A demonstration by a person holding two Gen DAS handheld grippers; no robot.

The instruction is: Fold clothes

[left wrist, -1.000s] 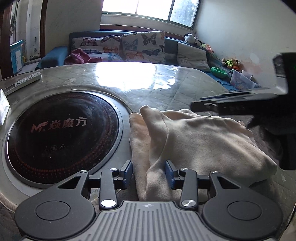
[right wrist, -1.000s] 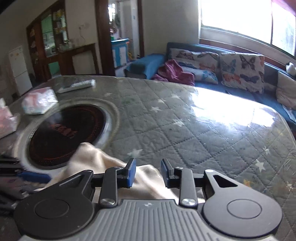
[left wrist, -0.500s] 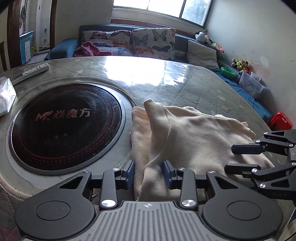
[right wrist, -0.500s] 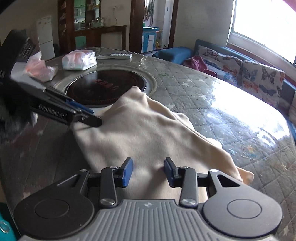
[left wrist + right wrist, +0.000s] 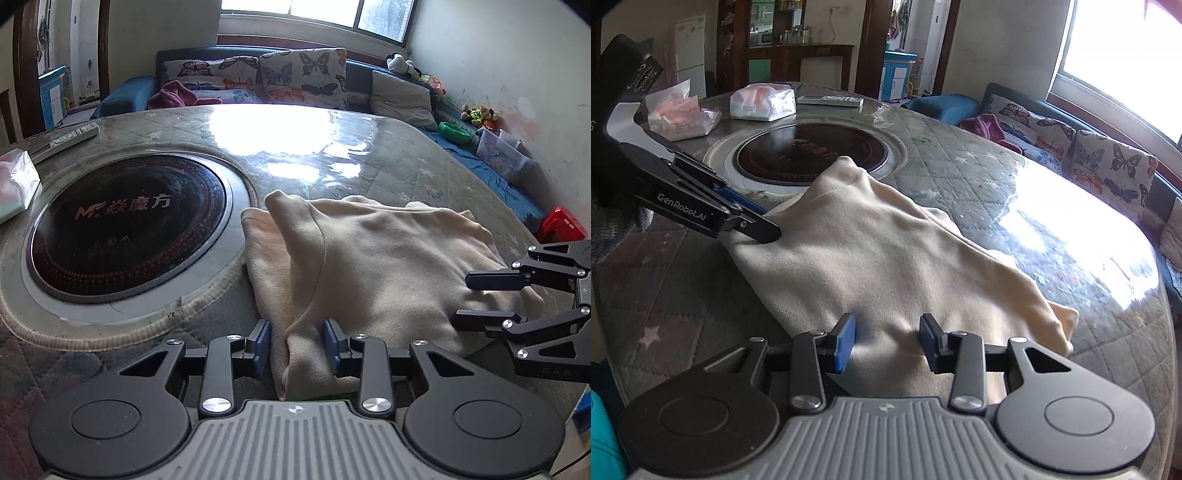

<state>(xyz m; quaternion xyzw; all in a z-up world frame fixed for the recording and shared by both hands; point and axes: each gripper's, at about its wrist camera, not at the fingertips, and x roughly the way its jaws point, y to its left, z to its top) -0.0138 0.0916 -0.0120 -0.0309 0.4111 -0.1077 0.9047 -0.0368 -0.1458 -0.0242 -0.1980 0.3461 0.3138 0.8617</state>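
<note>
A cream garment (image 5: 373, 266) lies partly folded on the round quilted table, beside the black cooktop; it also shows in the right wrist view (image 5: 886, 258). My left gripper (image 5: 297, 345) is open, its jaws either side of the garment's near-left corner; it also shows in the right wrist view (image 5: 764, 225). My right gripper (image 5: 887, 341) is open over the garment's near edge; in the left wrist view it (image 5: 461, 299) sits at the garment's right corner.
A round black cooktop (image 5: 127, 225) is set into the table (image 5: 369, 155). Tissue packs (image 5: 762, 100) and a remote (image 5: 830, 100) lie beyond it. A sofa with butterfly cushions (image 5: 291, 79) stands behind. A red stool (image 5: 563, 223) is on the floor.
The right gripper swung from the table's far side around to the garment's right corner and settled over its edge. The left gripper stayed at the near-left corner, open.
</note>
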